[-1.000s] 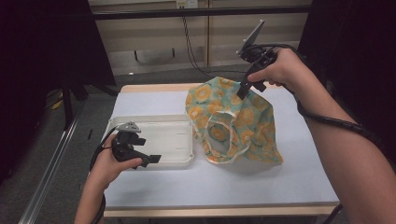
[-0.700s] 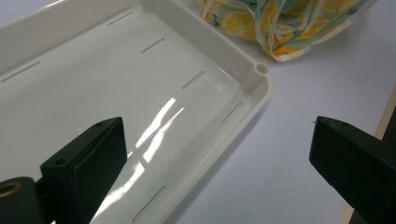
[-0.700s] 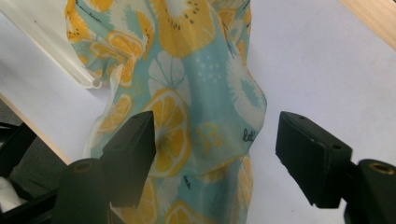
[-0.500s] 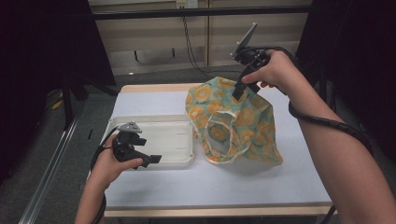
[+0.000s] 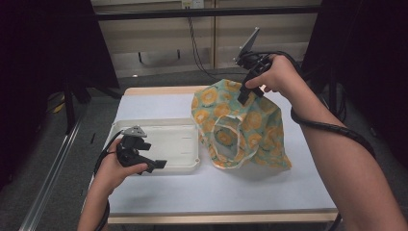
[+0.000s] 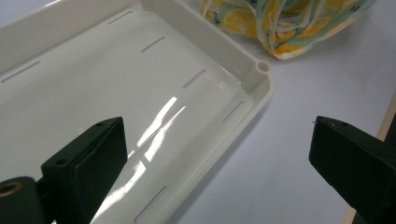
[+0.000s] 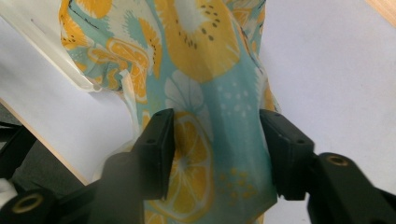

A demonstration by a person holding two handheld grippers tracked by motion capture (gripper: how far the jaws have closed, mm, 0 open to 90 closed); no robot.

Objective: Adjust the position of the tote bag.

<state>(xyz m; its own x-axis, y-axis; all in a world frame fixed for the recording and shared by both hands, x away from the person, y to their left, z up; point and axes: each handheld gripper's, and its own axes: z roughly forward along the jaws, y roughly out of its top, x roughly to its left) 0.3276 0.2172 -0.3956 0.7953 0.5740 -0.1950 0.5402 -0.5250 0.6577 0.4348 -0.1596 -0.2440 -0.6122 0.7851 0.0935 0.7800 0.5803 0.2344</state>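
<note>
A teal cloth [image 5: 250, 125] printed with orange citrus slices lies heaped on the right half of the white table, peaking at its far end. My right gripper [image 5: 244, 98] points down onto that peak. In the right gripper view the jaws of this gripper [image 7: 217, 126] have just been closing and straddle a flat stretch of the cloth [image 7: 205, 56] without pinching it. My left gripper [image 5: 156, 164] hovers at the near right corner of a white tray [image 5: 178, 139]. This gripper [image 6: 219, 140] is open with nothing between its jaws, above the tray rim [image 6: 252, 79].
The tray has slots in its floor and holds nothing. The cloth's near edge [image 6: 280, 23] touches the tray's right side. A cable wraps the right forearm [image 5: 327, 130]. Bare white table [image 5: 216, 192] runs along the front edge.
The right gripper's jaws have narrowed around the cloth's raised far end, and that hand has shifted slightly. The left hand and its gripper have stayed put at the tray.
</note>
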